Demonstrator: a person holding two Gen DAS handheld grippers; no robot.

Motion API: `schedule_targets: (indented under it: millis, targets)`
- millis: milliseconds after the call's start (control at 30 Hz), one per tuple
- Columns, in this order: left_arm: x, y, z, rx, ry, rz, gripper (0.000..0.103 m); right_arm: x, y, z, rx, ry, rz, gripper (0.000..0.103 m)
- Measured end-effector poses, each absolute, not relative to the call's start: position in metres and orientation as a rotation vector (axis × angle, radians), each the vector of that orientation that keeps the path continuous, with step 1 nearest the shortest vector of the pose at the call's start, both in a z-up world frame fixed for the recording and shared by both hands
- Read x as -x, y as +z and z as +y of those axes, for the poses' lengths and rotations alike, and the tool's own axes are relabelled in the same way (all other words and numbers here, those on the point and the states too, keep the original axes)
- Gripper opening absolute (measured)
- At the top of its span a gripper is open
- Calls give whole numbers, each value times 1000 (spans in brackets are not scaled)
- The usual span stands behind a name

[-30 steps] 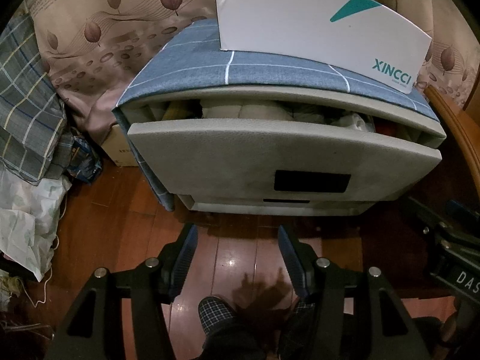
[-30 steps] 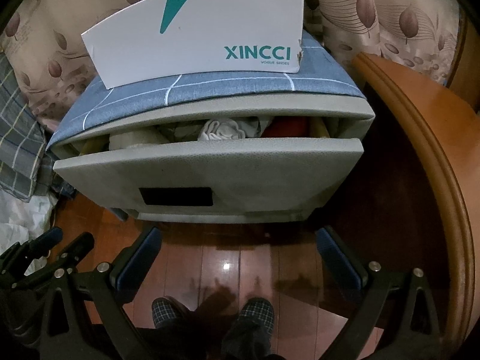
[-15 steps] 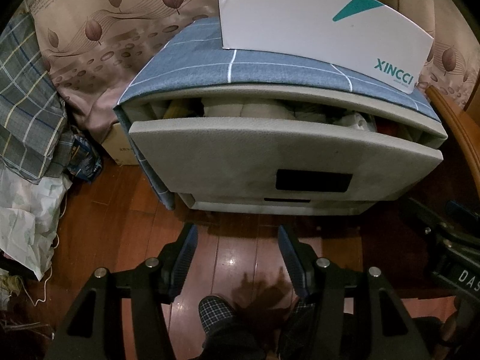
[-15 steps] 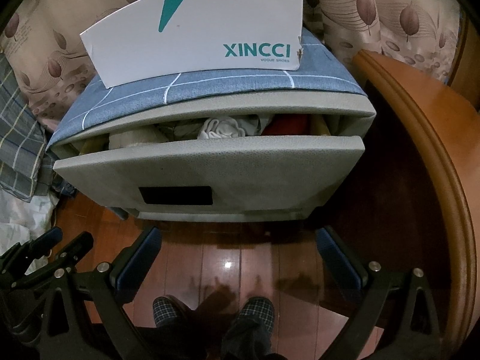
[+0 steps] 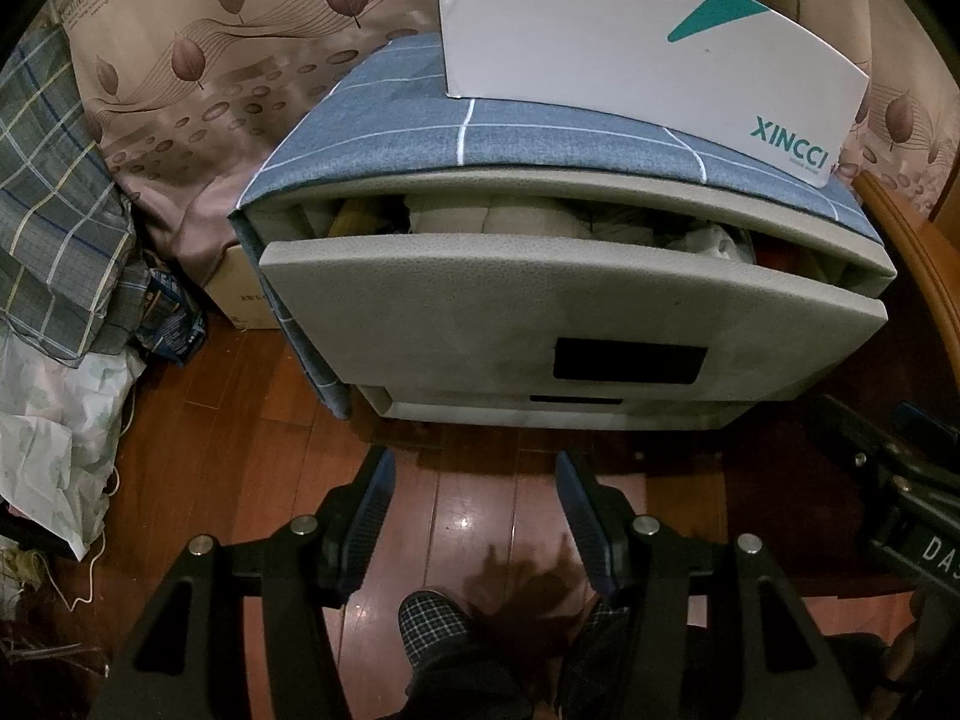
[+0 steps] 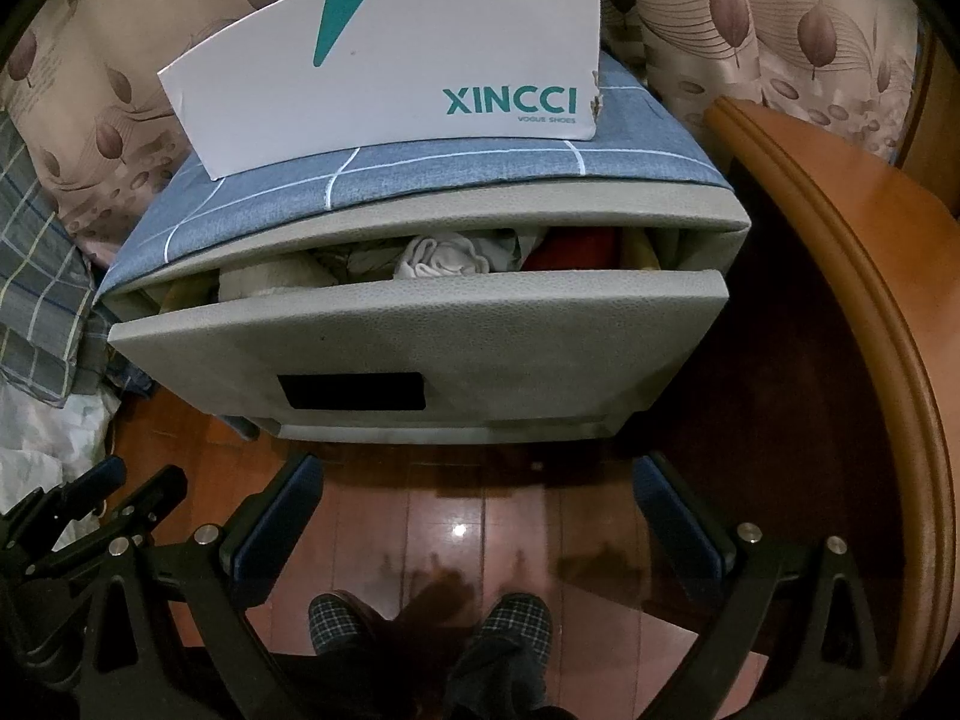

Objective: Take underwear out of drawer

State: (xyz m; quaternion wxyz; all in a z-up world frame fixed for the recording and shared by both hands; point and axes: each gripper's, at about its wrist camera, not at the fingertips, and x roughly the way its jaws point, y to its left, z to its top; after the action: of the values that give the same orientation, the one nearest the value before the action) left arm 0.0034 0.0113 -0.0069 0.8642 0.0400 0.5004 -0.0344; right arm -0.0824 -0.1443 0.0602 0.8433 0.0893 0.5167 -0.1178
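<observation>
A person stands over a grey cabinet, a gripper in each hand, both aimed steeply down at the wooden floor short of the drawer. The left gripper has its fingers spread with nothing between them; the right gripper shows its fingers wider apart still, likewise bare. Checked slippers show at 6 o'clock in both views.

The top drawer stands pulled out a little way, leaving a narrow slot under the cabinet's blue cloth cover, on which a white shoe box rests. Folded clothes crowd the slot — a pale bunched piece near the middle, something red toward 3 o'clock, cream cloth in the left view. Which of these is the underwear cannot be told.

The task appears to be at its approach stage: nothing is yet grasped. The next move likely calls for lifting a gripper toward 12 o'clock, over the drawer front, and dipping its fingers into the slot — or first drawing the drawer out further, since the gap looks tight.
</observation>
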Motion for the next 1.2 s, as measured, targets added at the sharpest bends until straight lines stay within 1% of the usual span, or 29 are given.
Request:
schedule_targets:
  millis: [467,633,900,1200]
  targets:
    - [2,7,21,-13,-92,988,57,78,66,-156,-255,-211,1072,102]
    - [-5,18,29,57,-121,951,57,52,78,-160,-138,-214,1030,102]
    - [-52,34,41,52,-134,893,57,11,69,-164,-74,-211,1036,102]
    - [-102,14,42,40,-157,919,57,-7,48,-176,-83,-217,1055,102]
